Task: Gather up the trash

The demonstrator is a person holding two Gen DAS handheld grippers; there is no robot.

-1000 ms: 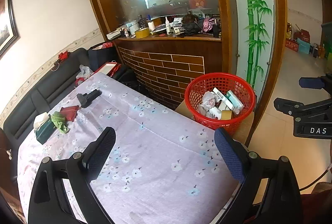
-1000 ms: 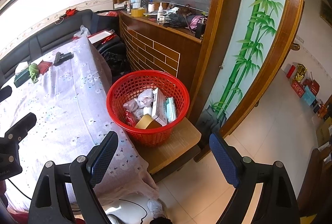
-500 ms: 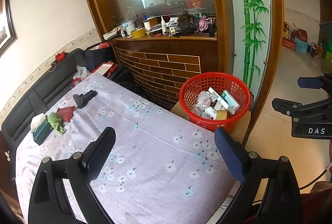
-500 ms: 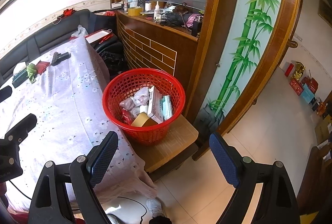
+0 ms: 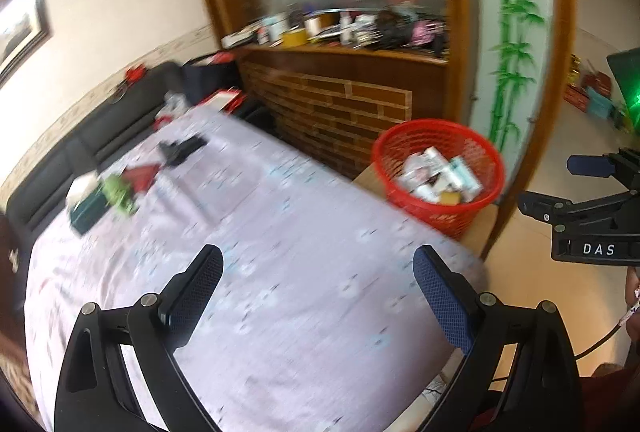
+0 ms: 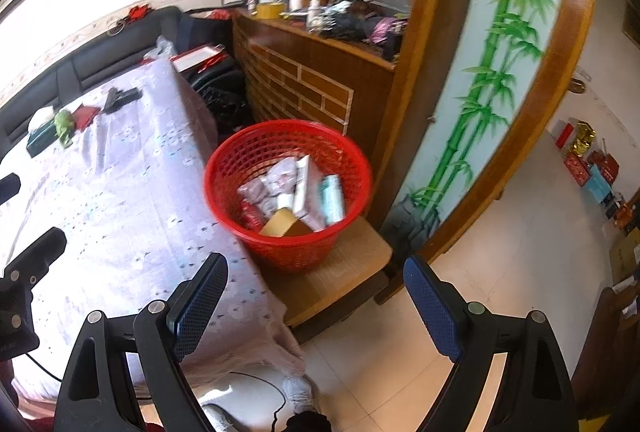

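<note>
A red mesh basket (image 5: 472, 144) (image 6: 348, 160) holding several boxes and wrappers stands on a low wooden stool (image 6: 352, 268) beside the table. The table has a lilac flowered cloth (image 5: 280, 256) (image 6: 112, 200). My left gripper (image 5: 318, 296) is open and empty above the cloth. My right gripper (image 6: 316, 296) is open and empty above the stool's edge, near the basket. At the table's far end lie a dark green box (image 5: 86, 212), a green crumpled thing (image 5: 118, 192), a red packet (image 5: 140, 174) and a black object (image 5: 180, 150).
A black sofa (image 5: 72, 152) runs along the wall behind the table. A wooden counter (image 5: 352, 52) cluttered with bottles and tape stands behind the basket. A bamboo-painted panel (image 6: 492, 72) is to the right. Tiled floor (image 6: 520, 272) lies beyond, with boxes (image 6: 588, 168) by the wall.
Both grippers have drawn back from the table and basket, so the scene looks smaller and farther; the left view is blurred by motion. Both stay open and empty.
</note>
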